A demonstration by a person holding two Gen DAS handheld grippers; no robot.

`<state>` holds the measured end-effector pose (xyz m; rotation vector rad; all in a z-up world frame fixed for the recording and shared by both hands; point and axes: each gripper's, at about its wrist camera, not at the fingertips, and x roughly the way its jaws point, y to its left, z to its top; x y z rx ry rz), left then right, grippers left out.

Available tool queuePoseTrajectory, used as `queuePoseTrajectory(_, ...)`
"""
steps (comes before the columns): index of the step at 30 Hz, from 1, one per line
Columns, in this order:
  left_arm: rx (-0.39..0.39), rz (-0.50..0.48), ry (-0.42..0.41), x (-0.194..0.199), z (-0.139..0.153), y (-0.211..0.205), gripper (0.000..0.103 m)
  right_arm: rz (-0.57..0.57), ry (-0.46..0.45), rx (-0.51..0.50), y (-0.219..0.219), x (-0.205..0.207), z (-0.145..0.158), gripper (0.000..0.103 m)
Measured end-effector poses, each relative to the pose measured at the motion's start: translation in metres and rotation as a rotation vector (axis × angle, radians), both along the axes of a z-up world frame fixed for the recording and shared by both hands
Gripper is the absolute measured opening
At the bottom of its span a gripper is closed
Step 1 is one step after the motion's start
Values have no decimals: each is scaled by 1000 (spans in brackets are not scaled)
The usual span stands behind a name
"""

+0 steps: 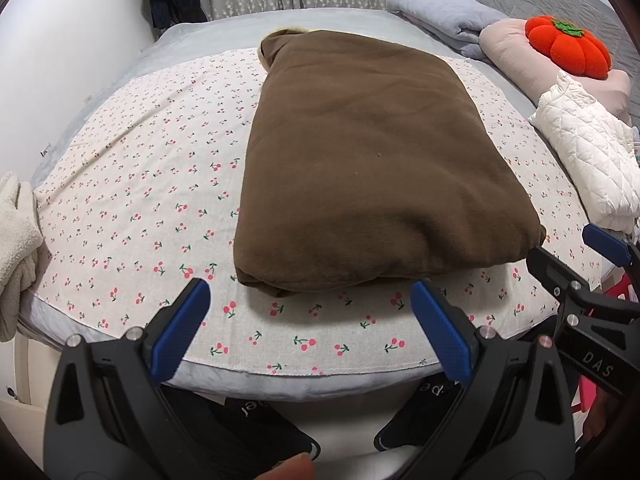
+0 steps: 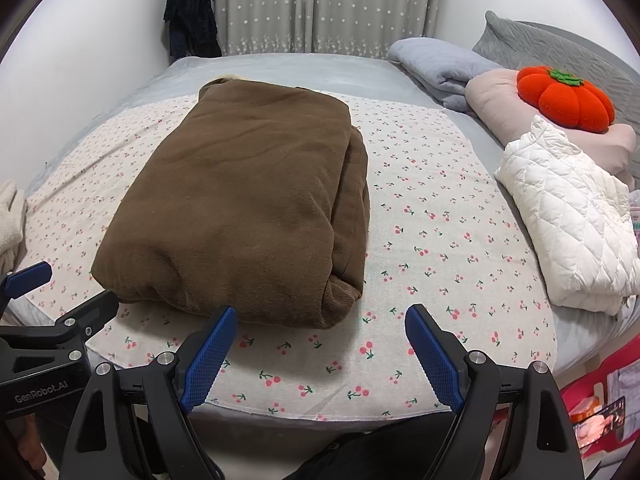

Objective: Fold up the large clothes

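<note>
Blue-padded and spread wide, the left claw and right claw are hovering empty at the bed's near edge. Just beyond, the brown garment is lying in a thick folded rectangle on the cherry-print sheet; looks like the fold is nearly finished, so next probably comes another fold or setting it aside. Farther right, a white quilted jacket and pumpkin cushion are waiting, with starry curtains behind.

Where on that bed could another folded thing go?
The cherry cloth lies bare between the brown garment and the white quilted jacket, and also left of the garment. A grey strip at the far end is bare too. The right side is crowded: jacket, pink pillow, pumpkin cushion.
</note>
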<state>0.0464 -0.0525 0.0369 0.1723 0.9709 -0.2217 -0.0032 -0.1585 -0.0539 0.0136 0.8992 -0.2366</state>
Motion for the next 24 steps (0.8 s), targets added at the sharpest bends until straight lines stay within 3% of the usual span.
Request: queuePoseTrajectory(24,-4,1,2,2,1,3,100,2,2,1,1,2,0,88)
